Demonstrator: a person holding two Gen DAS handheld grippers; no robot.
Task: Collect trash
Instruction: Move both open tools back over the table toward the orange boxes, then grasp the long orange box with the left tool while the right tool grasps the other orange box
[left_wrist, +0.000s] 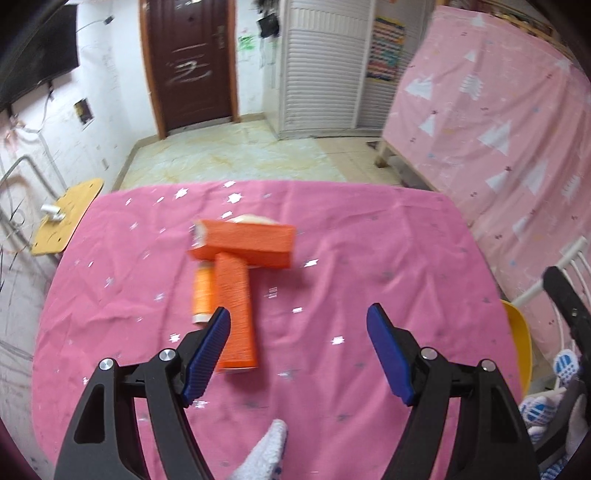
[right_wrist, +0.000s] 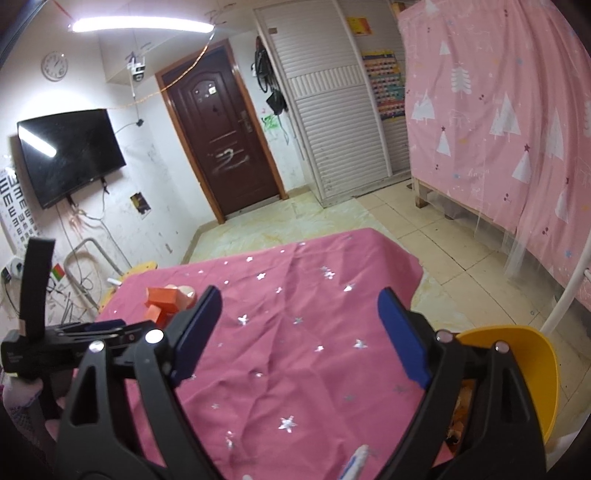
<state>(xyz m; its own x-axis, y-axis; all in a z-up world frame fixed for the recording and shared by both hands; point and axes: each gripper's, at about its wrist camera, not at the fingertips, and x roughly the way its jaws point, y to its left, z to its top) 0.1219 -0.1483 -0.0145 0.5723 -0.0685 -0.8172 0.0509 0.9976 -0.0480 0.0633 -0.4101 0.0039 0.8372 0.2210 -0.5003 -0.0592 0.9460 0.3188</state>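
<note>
On the pink starred tablecloth (left_wrist: 369, 258) lie two orange boxes, one long box (left_wrist: 245, 245) across another box (left_wrist: 236, 317), with a small orange bottle (left_wrist: 202, 293) beside them and something pale behind. My left gripper (left_wrist: 299, 350) is open and empty, its left fingertip just over the near box. My right gripper (right_wrist: 295, 332) is open and empty above the cloth's right part; the orange boxes (right_wrist: 162, 301) show far left there. A yellow bin (right_wrist: 517, 369) with scraps inside stands at the table's right edge.
A pink curtain with trees (right_wrist: 498, 129) hangs on the right. A brown door (right_wrist: 225, 147), a white louvred cabinet (right_wrist: 332, 110) and a wall TV (right_wrist: 70, 155) are behind. A wooden stool (left_wrist: 66, 221) stands left of the table.
</note>
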